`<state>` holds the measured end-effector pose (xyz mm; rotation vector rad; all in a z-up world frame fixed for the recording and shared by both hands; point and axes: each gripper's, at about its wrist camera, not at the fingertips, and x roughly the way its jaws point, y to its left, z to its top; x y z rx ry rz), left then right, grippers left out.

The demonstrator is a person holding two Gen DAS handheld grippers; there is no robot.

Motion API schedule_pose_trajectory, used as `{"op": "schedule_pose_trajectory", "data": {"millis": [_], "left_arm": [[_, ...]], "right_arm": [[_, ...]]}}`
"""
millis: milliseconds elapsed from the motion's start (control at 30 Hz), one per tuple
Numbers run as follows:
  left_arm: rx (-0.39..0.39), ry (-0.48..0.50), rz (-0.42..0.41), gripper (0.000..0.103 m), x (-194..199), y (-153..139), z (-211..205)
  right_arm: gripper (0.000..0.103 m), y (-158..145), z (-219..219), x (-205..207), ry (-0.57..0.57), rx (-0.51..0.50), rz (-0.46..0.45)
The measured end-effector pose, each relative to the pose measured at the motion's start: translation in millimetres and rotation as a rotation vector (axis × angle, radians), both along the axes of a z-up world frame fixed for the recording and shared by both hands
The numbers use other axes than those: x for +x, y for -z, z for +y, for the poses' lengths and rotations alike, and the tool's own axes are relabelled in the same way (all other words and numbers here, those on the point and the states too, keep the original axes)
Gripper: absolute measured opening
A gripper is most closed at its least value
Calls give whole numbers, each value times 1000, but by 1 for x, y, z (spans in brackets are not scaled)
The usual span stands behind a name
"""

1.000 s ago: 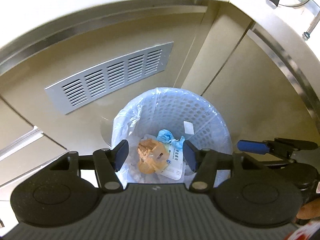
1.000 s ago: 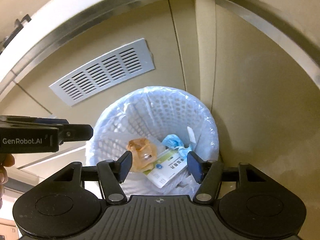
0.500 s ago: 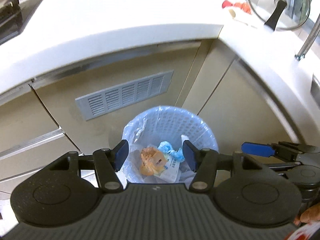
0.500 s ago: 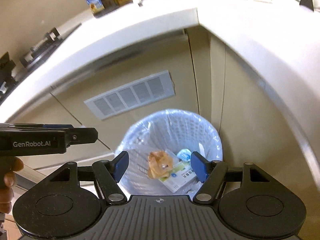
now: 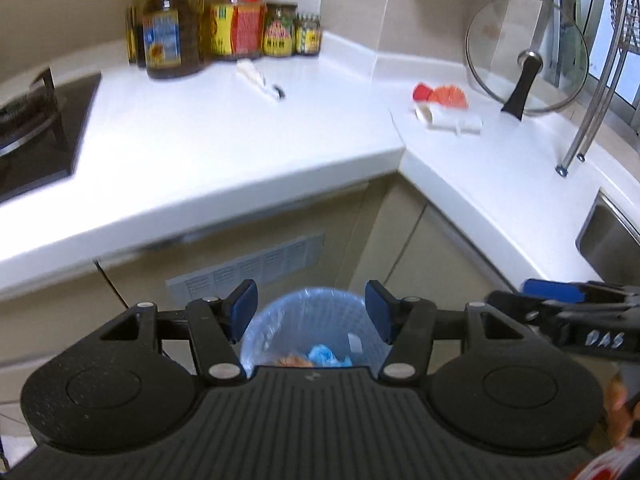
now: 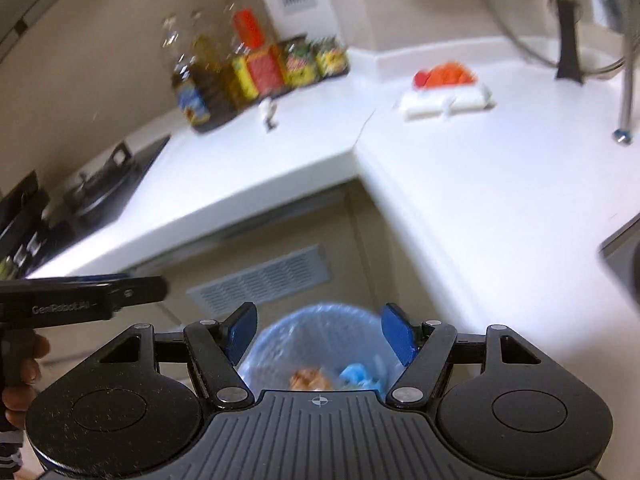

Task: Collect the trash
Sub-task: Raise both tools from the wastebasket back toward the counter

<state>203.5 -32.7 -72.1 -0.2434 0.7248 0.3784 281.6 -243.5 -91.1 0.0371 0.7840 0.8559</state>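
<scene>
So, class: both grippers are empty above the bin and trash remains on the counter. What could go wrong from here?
1. The white wrapper lies close to the glass lid; reaching with the right gripper might knock the lid.
2. The small white scrap sits by the oil bottles; the left gripper could tip one.

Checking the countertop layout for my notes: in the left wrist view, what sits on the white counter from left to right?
Stove → oil bottles and jars → small white item with a dark tip → red and orange scraps → white roll → glass lid.
</scene>
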Motion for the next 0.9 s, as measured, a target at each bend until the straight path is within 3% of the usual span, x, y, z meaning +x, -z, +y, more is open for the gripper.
{"op": "schedule_pose_trajectory", "data": {"millis": [400, 900], "left_arm": [[66, -20, -50, 56, 38, -36, 54], [137, 14, -48, 56, 145, -53, 137]], "right_arm": [[69, -34, -30, 79, 173, 36, -80], [69, -46, 21, 223, 182, 26, -197]]}}
